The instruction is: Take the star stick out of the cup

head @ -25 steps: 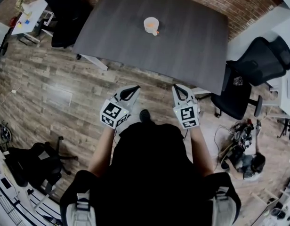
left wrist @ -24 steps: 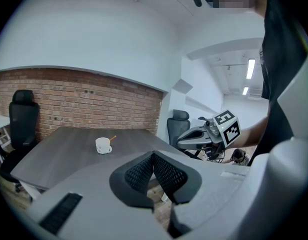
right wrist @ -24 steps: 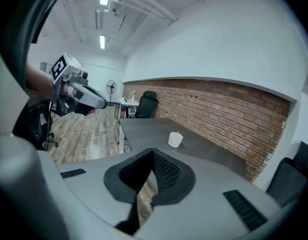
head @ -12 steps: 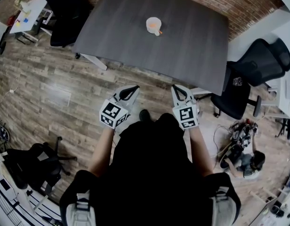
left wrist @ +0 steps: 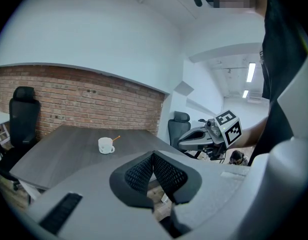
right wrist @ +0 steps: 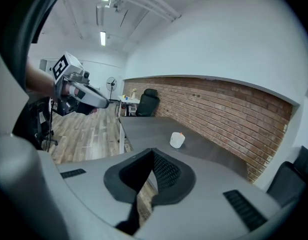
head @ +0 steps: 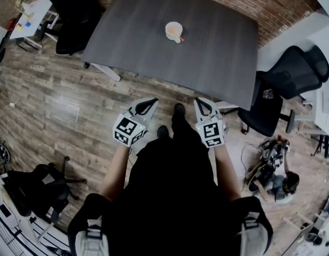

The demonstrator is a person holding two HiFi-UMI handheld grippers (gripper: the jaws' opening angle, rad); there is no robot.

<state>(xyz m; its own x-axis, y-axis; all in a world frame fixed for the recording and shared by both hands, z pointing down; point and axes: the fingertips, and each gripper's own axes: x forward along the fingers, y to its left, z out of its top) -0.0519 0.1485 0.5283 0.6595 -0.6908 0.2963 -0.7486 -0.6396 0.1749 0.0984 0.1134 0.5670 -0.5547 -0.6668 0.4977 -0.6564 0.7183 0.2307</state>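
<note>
A white cup (head: 172,30) stands on the dark grey table (head: 218,47), toward its far side. An orange stick (head: 181,38) pokes out of the cup; its star end is too small to make out. The cup (left wrist: 105,145) also shows in the left gripper view with the stick (left wrist: 116,138) leaning right, and the cup (right wrist: 177,140) shows in the right gripper view. My left gripper (head: 152,101) and right gripper (head: 199,101) hang over the wooden floor, well short of the table. Both are shut with nothing between the jaws.
Black office chairs stand at the table's right (head: 284,84) and far left (head: 73,15). A brick wall (head: 271,4) runs behind the table. A person (head: 279,183) crouches by gear on the floor at the right. Another chair (head: 39,183) stands at the lower left.
A shoe has come forward between the two grippers. The grippers and the cup have hardly shifted in the head view.
</note>
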